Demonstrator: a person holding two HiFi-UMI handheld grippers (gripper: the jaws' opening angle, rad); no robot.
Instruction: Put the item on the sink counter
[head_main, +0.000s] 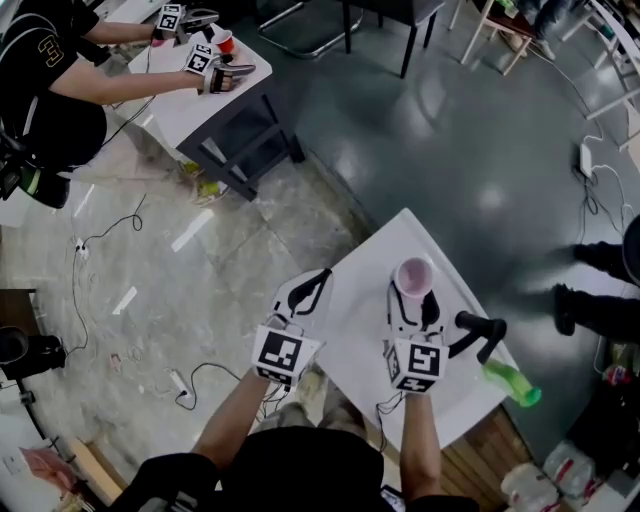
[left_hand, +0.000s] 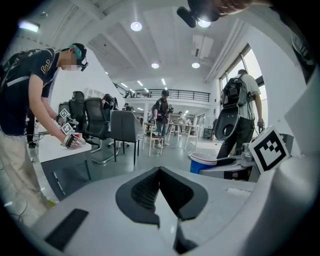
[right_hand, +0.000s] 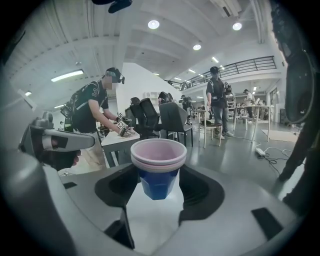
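Note:
A pink cup nested in a blue one (head_main: 415, 275) stands upright between the jaws of my right gripper (head_main: 413, 302) over the white table (head_main: 365, 330). In the right gripper view the black pads (right_hand: 200, 187) press both sides of the blue cup (right_hand: 158, 182), and its pink rim (right_hand: 158, 150) rises above them. My left gripper (head_main: 306, 292) hovers at the table's left edge, shut with nothing in it. Its pads meet in the left gripper view (left_hand: 160, 172), where the cup stack (left_hand: 205, 161) shows at the right.
A black handled tool (head_main: 478, 332) and a green bottle (head_main: 512, 383) lie at the table's right corner. Another person works with grippers at a second white table (head_main: 190, 95) at the far left. Someone's legs (head_main: 590, 290) stand to the right. Cables cross the floor.

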